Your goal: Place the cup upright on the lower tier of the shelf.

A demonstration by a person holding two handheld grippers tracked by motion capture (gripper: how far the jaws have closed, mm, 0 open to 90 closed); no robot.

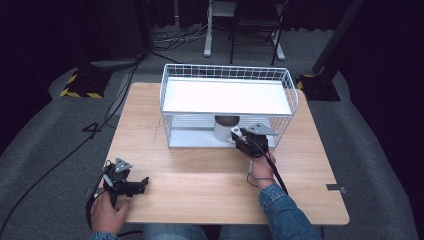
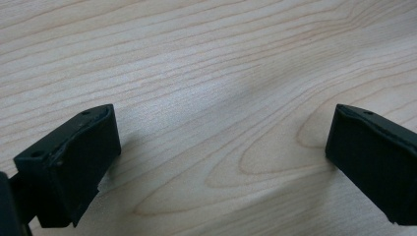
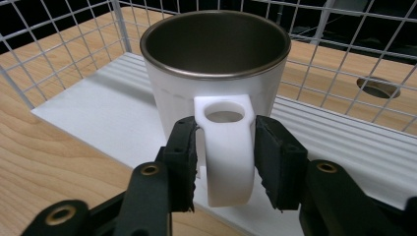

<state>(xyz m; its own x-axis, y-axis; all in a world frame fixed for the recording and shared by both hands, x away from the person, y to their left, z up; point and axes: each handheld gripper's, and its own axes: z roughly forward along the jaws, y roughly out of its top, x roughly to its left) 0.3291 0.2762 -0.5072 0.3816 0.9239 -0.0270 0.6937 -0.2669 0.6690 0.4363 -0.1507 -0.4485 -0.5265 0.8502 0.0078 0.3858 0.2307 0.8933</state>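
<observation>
Grey carpet and dark curtains are seen around a light wooden counter (image 1: pixel 200 175). At 12 o'clock on the counter a white wire rack (image 1: pixel 228 95) with two shelves is placed, its front side open toward the person. On the lower shelf (image 1: pixel 192 137), near the front edge, a white mug (image 1: pixel 226 127) with a dark metal inside is recorded, upright; in the right gripper view the mug (image 3: pixel 216 73) is seen with its white handle (image 3: pixel 226 147) turned toward the camera.

The right gripper (image 1: pixel 239 136) is held at the open front of the rack, at about 1 o'clock from the counter's centre, with the person's right hand (image 1: pixel 262 167) and a denim sleeve (image 1: pixel 282 210) behind it. In the right gripper view, its fingers (image 3: pixel 182 162) are closed on the handle, one pad against each side, and the right gripper (image 3: pixel 224 162) is pointed into the lower shelf. Whether the mug is resting on the shelf or lifted clear of it cannot be told.

The left gripper (image 1: pixel 142 183) is found at 8 o'clock on the counter, well apart from the rack, held in the left hand (image 1: pixel 107 210). In the left gripper view, its fingers (image 2: pixel 74 162) are spread wide with bare wood grain between them; nothing is gripped by the left gripper (image 2: pixel 221 157).
</observation>
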